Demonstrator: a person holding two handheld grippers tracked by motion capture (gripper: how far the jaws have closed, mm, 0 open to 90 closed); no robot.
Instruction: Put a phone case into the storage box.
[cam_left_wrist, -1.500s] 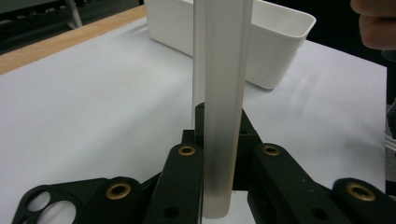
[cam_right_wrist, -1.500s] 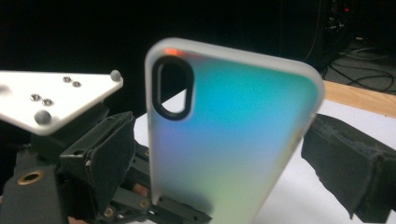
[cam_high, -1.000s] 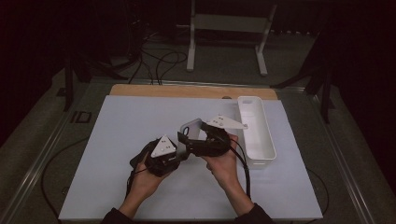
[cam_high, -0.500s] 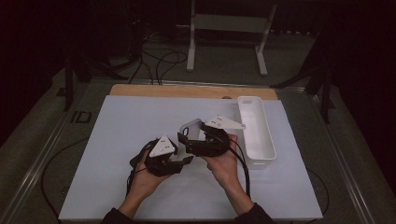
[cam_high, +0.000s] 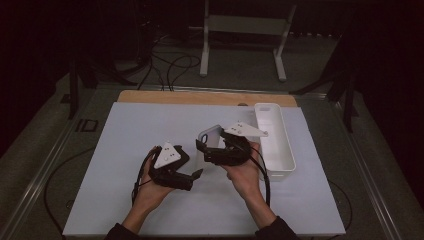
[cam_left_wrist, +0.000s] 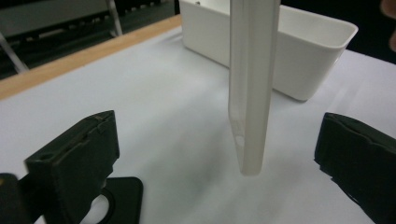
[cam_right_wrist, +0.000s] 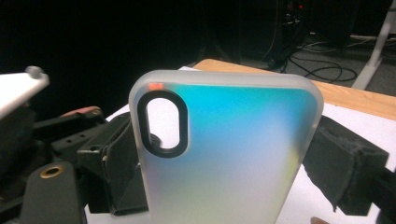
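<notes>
Surface (cam_high: 150, 130) in white carries a long white bin (cam_high: 274, 140) at its right side. Beside the bin, the right claw (cam_high: 205, 145) grips a frosted phone case (cam_right_wrist: 224, 154) by its edges, holding it upright above the sheet. The left claw (cam_high: 196, 175) has just been opening; its jaws stand wide, the case edge between them untouched. The handover looks done; placing the case, likely into the bin, remains.

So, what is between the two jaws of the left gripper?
The phone case hangs edge-on between them, touching neither, in the left gripper view; the right gripper holds it.
</notes>
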